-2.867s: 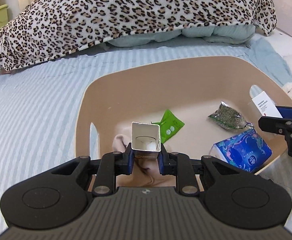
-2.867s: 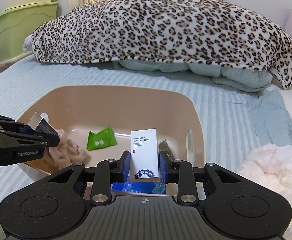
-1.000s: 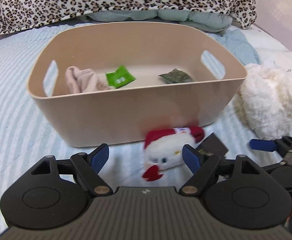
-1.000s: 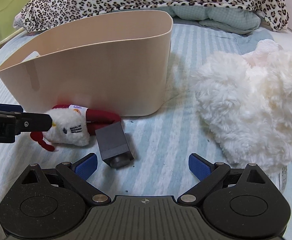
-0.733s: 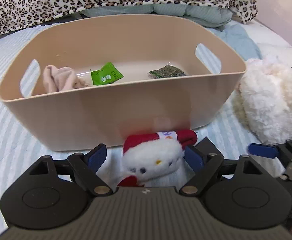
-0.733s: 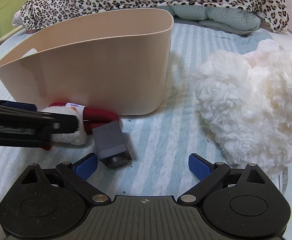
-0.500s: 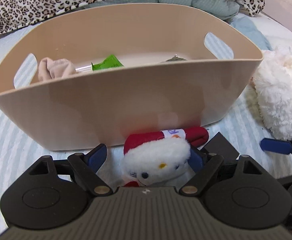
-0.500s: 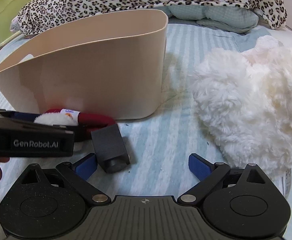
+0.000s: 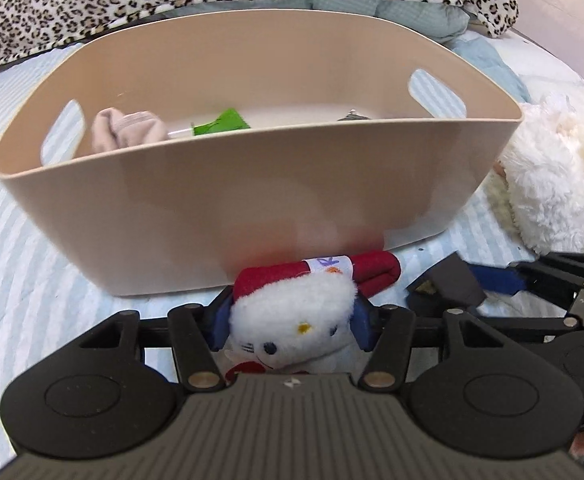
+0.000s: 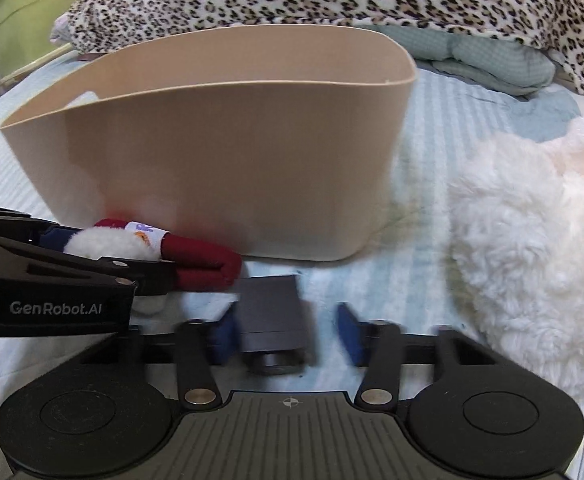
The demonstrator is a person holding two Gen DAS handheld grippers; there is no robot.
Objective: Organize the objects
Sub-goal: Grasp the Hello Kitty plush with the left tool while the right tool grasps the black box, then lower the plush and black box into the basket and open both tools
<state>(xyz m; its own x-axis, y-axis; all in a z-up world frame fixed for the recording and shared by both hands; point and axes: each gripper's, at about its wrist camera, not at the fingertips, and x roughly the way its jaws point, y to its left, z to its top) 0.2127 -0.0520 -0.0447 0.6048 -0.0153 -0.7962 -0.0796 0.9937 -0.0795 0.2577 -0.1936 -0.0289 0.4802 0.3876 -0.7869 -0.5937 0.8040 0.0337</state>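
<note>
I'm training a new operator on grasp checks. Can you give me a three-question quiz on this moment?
1. True or false: the left gripper has its pads against the white plush cat toy with the red hat.
2. What lies between the right gripper fingers?
A. green sachet
B. dark grey rectangular block
C. pink cloth
3. Fill in: both items lie on the bed in front of the beige plastic ____.

Key: 1 true; 2 B; 3 basket.
</note>
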